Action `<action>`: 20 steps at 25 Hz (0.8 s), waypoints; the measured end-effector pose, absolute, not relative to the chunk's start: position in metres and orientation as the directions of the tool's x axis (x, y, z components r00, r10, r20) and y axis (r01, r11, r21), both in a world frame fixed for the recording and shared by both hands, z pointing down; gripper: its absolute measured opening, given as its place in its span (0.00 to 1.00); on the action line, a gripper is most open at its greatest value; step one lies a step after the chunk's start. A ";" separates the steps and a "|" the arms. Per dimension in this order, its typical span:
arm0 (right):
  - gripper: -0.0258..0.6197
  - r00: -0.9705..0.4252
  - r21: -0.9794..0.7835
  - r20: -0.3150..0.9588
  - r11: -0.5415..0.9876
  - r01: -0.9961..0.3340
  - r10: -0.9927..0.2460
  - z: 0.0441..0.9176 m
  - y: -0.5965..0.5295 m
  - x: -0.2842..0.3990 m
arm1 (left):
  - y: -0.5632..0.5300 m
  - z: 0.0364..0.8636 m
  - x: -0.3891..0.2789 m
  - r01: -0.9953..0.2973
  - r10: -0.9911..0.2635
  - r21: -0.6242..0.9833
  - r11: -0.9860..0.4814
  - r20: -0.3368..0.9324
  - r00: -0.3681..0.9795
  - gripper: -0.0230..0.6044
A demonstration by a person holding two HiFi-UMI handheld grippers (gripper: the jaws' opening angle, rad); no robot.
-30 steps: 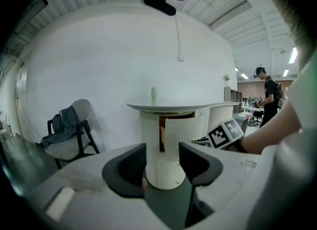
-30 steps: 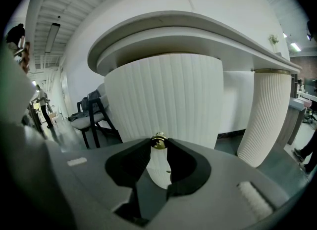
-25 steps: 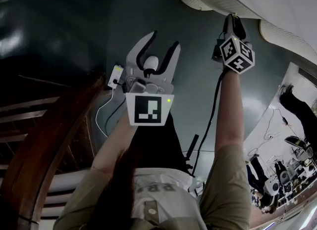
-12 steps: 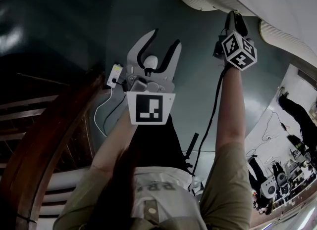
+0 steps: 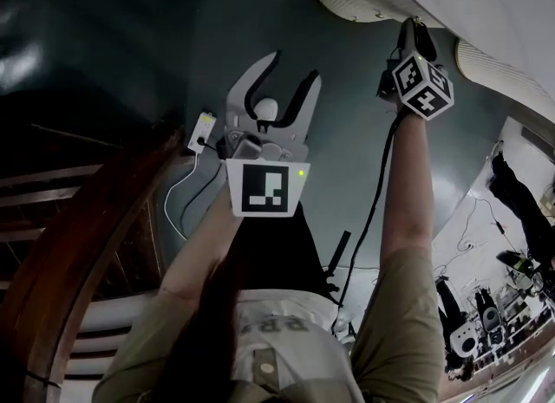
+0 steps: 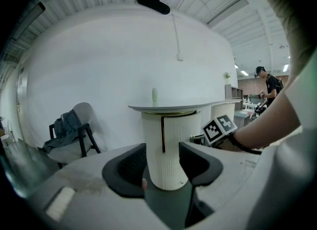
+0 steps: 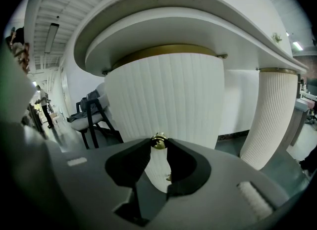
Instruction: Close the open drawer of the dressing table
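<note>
only up close: right gripper [image 7: 158, 147] tight on gold knob [image 7: 158, 140]; left gripper [image 6: 162, 151] apart

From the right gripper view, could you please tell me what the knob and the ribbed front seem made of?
Knob: probably polished brass-toned metal; it is gold and glints. Ribbed front: white, matte, with vertical flutes; perhaps painted wood or board, the look leaves it open.

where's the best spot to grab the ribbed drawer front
The small gold knob, approached straight from the front with one jaw on each side. The ribbed drawer front is smoothly curved and shows no other edge to pinch. The right gripper is closed on that knob.
</note>
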State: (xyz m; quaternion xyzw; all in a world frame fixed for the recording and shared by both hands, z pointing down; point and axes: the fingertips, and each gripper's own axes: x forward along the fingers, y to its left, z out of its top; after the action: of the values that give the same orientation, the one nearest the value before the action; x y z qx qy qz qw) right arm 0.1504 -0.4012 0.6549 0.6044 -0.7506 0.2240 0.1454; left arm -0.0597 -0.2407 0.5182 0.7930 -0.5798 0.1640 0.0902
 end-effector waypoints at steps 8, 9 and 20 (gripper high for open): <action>0.21 -0.221 -0.157 0.489 0.164 -0.974 -0.844 0.654 -0.409 0.149 | -0.243 0.520 -0.065 -0.949 -0.892 -0.046 -0.311 0.360 0.275 0.38; 0.21 -0.220 -0.156 0.488 0.163 -0.974 -0.845 0.654 -0.410 0.149 | -0.243 0.519 -0.067 -0.949 -0.893 -0.048 -0.311 0.358 0.274 0.38; 0.21 -0.205 -0.157 0.470 0.147 -0.977 -0.858 0.650 -0.422 0.148 | -0.247 0.519 -0.071 -0.950 -0.898 -0.057 -0.307 0.348 0.269 0.38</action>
State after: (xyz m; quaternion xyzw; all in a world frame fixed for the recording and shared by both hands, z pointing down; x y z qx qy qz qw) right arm 0.1484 -0.4215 0.6499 0.6158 -0.7449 0.2177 0.1358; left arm -0.0714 -0.2465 0.5195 0.7924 -0.5831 0.1595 0.0816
